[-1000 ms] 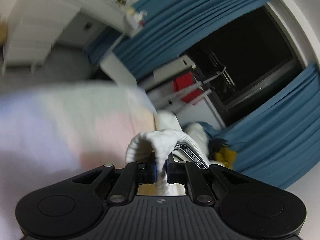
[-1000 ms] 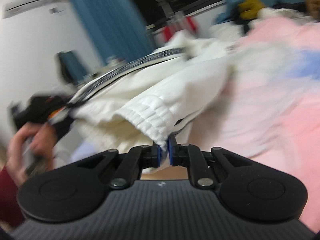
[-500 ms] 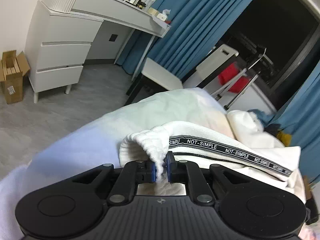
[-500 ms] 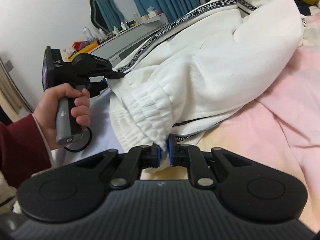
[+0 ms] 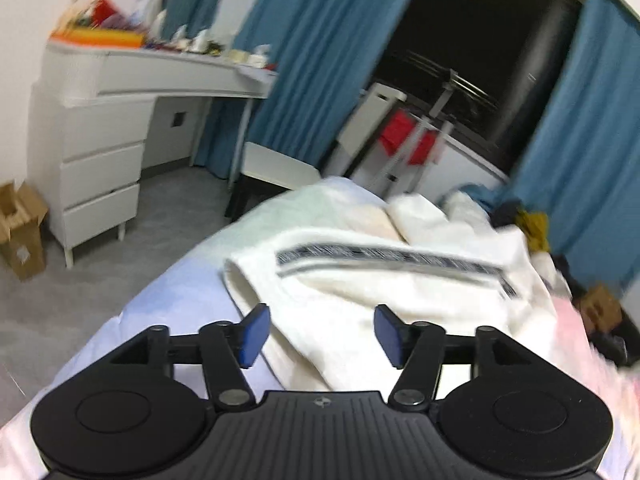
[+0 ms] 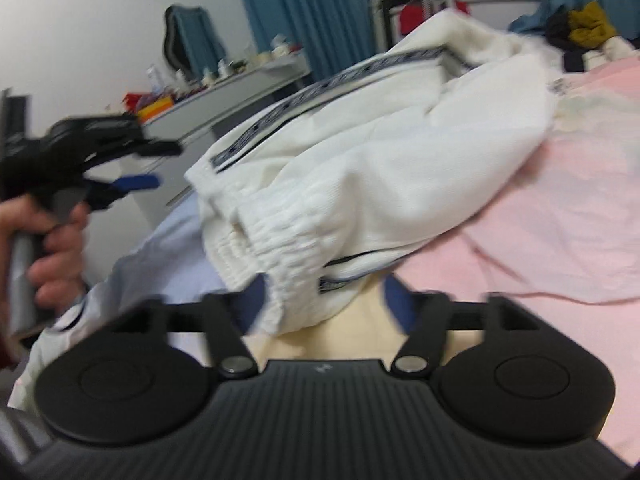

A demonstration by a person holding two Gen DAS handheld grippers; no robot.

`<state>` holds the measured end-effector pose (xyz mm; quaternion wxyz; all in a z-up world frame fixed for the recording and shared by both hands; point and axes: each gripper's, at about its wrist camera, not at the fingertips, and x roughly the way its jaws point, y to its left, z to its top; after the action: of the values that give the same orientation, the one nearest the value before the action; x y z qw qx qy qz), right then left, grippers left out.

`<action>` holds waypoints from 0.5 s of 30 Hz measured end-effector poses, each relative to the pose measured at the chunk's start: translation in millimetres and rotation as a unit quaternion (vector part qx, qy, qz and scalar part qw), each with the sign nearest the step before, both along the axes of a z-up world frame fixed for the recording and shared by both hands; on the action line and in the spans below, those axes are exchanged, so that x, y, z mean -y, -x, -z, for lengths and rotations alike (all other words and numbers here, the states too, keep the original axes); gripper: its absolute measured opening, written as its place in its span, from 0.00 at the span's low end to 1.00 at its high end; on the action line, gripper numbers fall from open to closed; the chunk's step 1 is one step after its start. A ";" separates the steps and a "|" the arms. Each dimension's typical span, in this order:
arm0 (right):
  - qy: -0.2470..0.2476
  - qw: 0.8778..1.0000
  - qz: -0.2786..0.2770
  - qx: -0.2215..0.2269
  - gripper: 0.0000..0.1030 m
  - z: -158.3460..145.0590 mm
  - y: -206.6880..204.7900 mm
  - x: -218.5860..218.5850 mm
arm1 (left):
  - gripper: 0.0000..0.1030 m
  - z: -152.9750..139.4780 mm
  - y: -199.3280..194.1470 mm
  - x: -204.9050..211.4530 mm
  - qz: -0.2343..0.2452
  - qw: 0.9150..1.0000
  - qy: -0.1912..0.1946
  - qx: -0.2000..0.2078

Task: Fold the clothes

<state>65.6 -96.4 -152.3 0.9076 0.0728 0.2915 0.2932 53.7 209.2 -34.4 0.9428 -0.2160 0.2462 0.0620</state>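
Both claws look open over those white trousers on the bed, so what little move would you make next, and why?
Probably bring the left claw to the striped side of the white trousers and pinch there. Both it and the right claw are open and hold nothing, and the trousers lie bunched on the bed, not flat.

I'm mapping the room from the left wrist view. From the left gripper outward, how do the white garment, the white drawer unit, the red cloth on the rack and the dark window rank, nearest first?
From the left gripper:
1. White garment, lying just ahead of the open jaws on the bed.
2. White drawer unit, left, across the floor.
3. Red cloth on the rack, centre, past the bed end.
4. Dark window, top, behind the rack.
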 end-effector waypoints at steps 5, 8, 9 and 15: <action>-0.006 0.999 0.028 0.028 0.80 -21.3 9.7 31.8 | 0.68 -30.0 38.9 47.5 0.043 0.998 -0.047 0.006; -0.006 0.998 0.047 0.050 0.80 -38.8 17.1 56.5 | 0.74 -45.2 47.7 87.1 0.071 0.995 -0.068 0.016; -0.006 0.997 0.052 0.057 0.80 -45.7 18.3 66.4 | 0.76 -49.9 48.8 101.7 0.081 0.994 -0.074 0.021; -0.005 0.987 0.095 0.131 0.80 -82.7 24.6 134.9 | 0.84 -66.5 53.4 185.2 0.113 0.986 -0.116 0.048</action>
<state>40.9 -231.3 -69.6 0.9612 0.0660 0.1606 0.2142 0.2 24.0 32.1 0.9733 -0.0782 0.2142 -0.0275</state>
